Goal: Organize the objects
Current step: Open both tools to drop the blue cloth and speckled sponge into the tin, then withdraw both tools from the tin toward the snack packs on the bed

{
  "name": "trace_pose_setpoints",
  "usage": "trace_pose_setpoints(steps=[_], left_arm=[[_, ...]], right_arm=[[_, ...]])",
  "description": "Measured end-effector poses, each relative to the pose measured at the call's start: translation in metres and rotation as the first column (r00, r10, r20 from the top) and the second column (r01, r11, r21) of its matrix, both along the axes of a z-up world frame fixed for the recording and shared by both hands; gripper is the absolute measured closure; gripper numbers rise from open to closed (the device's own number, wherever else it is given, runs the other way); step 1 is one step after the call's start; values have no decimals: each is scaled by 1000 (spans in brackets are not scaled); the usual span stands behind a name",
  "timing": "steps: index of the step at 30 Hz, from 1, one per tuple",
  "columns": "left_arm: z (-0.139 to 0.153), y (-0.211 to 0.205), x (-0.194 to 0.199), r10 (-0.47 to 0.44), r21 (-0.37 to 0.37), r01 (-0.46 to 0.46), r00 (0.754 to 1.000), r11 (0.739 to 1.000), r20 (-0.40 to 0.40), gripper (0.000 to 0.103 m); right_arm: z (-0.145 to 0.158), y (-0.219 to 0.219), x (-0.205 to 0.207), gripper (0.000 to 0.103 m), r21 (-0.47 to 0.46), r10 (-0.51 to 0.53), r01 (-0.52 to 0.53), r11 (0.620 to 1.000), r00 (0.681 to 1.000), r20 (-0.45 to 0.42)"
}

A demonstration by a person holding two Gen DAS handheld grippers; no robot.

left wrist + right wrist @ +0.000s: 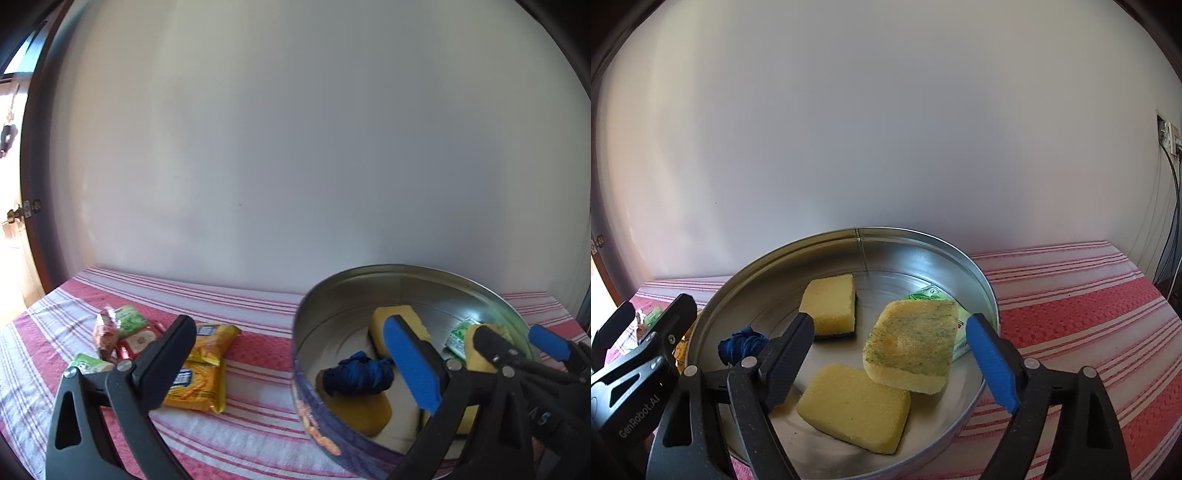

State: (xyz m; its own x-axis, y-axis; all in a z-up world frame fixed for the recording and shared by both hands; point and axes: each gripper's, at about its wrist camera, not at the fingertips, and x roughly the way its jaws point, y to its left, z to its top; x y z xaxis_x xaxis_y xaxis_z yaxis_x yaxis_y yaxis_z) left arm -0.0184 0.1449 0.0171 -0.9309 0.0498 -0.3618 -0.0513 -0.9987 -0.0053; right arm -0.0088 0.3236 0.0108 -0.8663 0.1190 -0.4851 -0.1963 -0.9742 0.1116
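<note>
Gripper open over tin: three sponges, blue cord.

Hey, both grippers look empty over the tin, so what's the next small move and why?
Probably swing the left hand-held gripper toward the yellow snack packets on the striped cloth. Both it and the right hand-held gripper are open and hold nothing, the round tin already holds three sponges and a blue bundle, while several packets lie outside it.
</note>
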Motion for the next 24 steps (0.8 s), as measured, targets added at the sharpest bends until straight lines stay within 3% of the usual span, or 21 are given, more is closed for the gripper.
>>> trace_pose_setpoints(steps=[24], left_arm=[[-9,-17,3,38,-46,-37,999,998,24,0]], right_arm=[[0,-20,11,15,36,17,-16,999,999,-31]])
